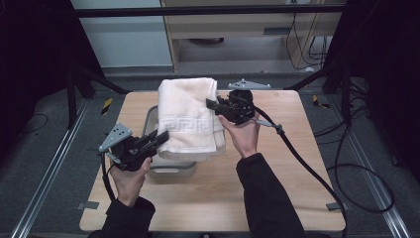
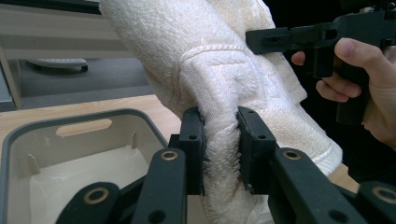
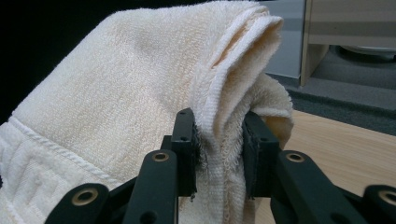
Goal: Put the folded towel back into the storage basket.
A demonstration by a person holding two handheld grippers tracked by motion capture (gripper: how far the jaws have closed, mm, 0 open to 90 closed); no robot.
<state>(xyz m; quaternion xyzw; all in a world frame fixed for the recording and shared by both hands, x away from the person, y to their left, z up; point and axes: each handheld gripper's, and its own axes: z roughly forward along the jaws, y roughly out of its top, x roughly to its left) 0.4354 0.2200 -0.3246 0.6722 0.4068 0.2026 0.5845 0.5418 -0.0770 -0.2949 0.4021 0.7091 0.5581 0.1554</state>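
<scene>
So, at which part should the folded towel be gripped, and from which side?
Grip the towel at its thick folded edges, from opposite sides, as the left gripper and right gripper do: the layers bunch between the jaws, so the fold probably holds over the grey bin.

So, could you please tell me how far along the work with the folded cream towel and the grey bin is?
Done: the folded cream terry towel is off the table, clamped by the left gripper and the right gripper, both shut on its edges. In hand: it hangs above the grey plastic bin, on the wooden table. Left: probably lowering it in; the bin looks empty.
</scene>
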